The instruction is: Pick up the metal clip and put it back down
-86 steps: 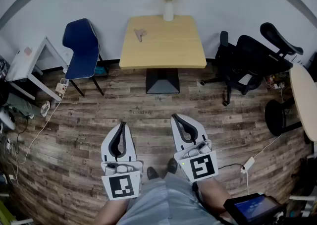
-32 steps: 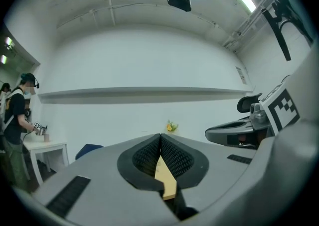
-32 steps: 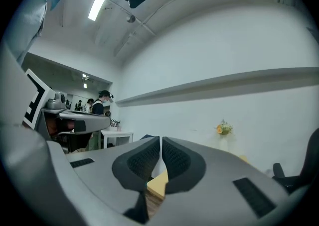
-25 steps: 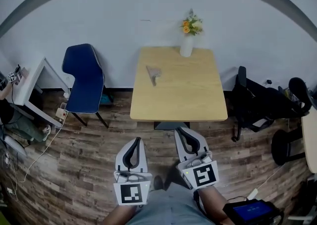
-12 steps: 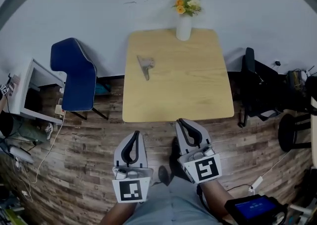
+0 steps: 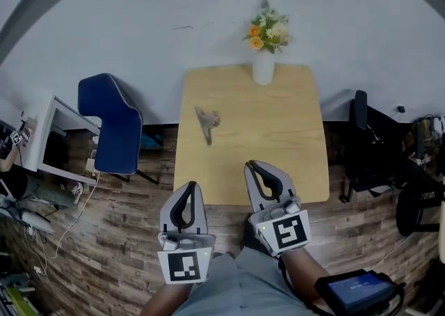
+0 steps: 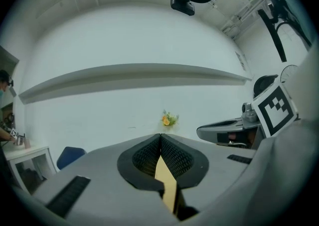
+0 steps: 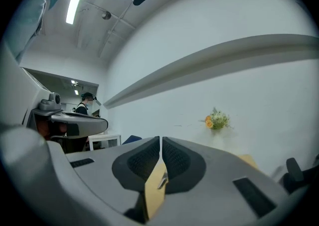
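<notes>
Beyond the left gripper (image 6: pixel 191 187) and right gripper (image 6: pixel 252 167), jaws pressed together, lies one metal clip (image 6: pixel 206 124).

Tabletop (image 6: pixel 278 147) mostly bare: open stretch from near edge up to clip (image 6: pixel 206 124), and whole right half free. Only upright obstacle on it: vase with flowers (image 6: pixel 263 64), middle of far edge, well apart from clip. Blue chair (image 6: pixel 111 123) just beside table's left side; black office chair (image 6: pixel 372 151) near right side. Near edge unblocked: right gripper (image 6: pixel 253 168) tip over it, left gripper (image 6: pixel 189 189) just short.
</notes>
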`<state>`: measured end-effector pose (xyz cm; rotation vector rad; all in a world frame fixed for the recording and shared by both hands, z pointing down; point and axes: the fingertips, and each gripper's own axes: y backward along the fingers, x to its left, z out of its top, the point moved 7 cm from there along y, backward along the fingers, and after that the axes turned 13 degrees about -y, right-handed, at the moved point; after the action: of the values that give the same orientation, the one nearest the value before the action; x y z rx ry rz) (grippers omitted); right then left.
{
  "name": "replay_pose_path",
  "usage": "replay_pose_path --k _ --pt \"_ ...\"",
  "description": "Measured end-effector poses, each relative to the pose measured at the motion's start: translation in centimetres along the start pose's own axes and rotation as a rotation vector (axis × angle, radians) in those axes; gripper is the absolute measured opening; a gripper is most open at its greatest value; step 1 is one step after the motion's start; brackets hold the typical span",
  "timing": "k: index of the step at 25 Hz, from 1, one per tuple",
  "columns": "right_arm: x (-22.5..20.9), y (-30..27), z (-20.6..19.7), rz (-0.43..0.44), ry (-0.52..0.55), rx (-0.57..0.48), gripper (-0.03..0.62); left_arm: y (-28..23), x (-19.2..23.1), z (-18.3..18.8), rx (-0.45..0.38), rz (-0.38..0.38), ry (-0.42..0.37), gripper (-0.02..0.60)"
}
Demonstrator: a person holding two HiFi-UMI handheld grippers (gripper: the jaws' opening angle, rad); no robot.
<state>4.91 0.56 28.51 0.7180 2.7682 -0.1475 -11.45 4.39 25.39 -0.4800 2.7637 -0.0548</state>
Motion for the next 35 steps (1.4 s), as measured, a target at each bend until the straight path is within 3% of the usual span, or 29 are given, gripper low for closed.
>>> replay_pose_path --k 5,11,22,35 --pt "-0.8 -3.2 2.5 0.058 0.039 -0.009 0.049 -1.9 1.6 1.6 -0.029 0.074 -0.006 0.018" --pt "-1.2 -7.6 2.5 0.081 0.046 0.018 0.049 -4.4 4.4 0.6 -0.005 0.11 0.013 0.018" --pt "-2.2 -16.7 0.0 0.046 0.036 0.093 0.049 -10.7 10.6 -3.6 0.039 0.103 0.054 0.018" --pt "-7.2 -24.8 -6.8 -0.034 -0.047 0.239 0.051 -19.3 13.5 -11.3 0.196 0.014 0.115 0.018"
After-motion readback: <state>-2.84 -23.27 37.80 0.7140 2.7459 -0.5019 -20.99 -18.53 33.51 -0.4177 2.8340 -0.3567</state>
